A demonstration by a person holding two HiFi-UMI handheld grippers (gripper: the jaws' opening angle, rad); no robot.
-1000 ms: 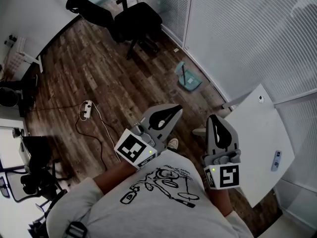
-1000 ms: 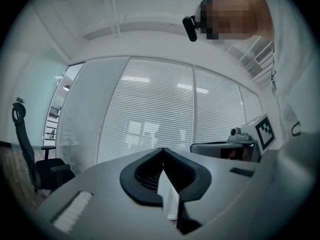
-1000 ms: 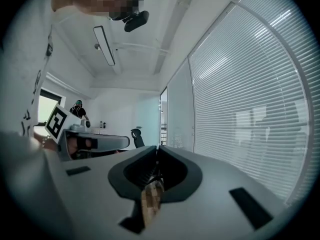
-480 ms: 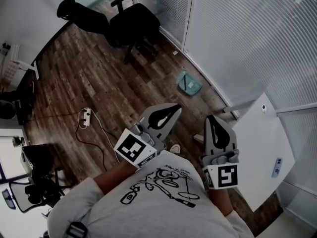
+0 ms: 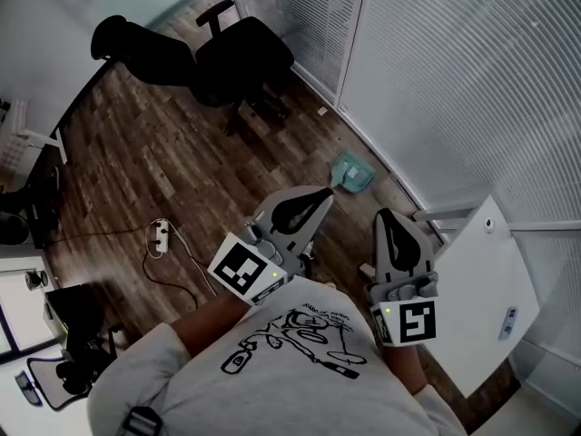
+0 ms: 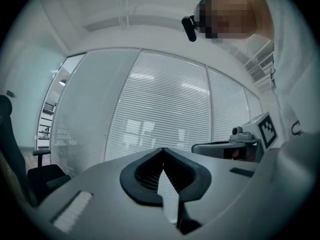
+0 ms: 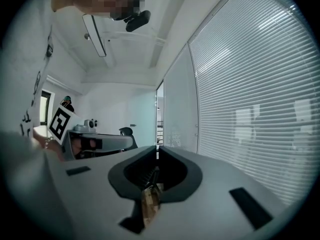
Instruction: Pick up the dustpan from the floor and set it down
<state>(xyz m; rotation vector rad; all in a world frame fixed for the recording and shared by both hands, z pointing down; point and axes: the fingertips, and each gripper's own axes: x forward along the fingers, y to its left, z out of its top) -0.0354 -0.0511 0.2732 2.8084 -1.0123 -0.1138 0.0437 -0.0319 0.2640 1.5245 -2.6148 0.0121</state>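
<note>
Head view: the teal dustpan is down on the wood floor, tucked at the foot of the blind-covered glass wall. No tool on it.

Both tools are held up in front of the person's grey shirt, pointing roughly level, well above the floor.

L gripper: jaws clenched tip to tip, nothing between them. Its own view shows only the blinds past the closed tips. Marker cube sits at its rear, near the shirt.

R gripper: same story, jaws pressed together, empty, w/ glass wall and blinds ahead in its own view.

Dustpan vs tools: in the head view it lies ahead of both grippers, between their two lines, nearer the L tip than the R one. A strip of bare floor shows between tip and pan (no contact w/ either gripper).

Around them: two black office chairs further along the floor, a white power strip w/ its cable off to the left, and a white table just beside the R gripper.
</note>
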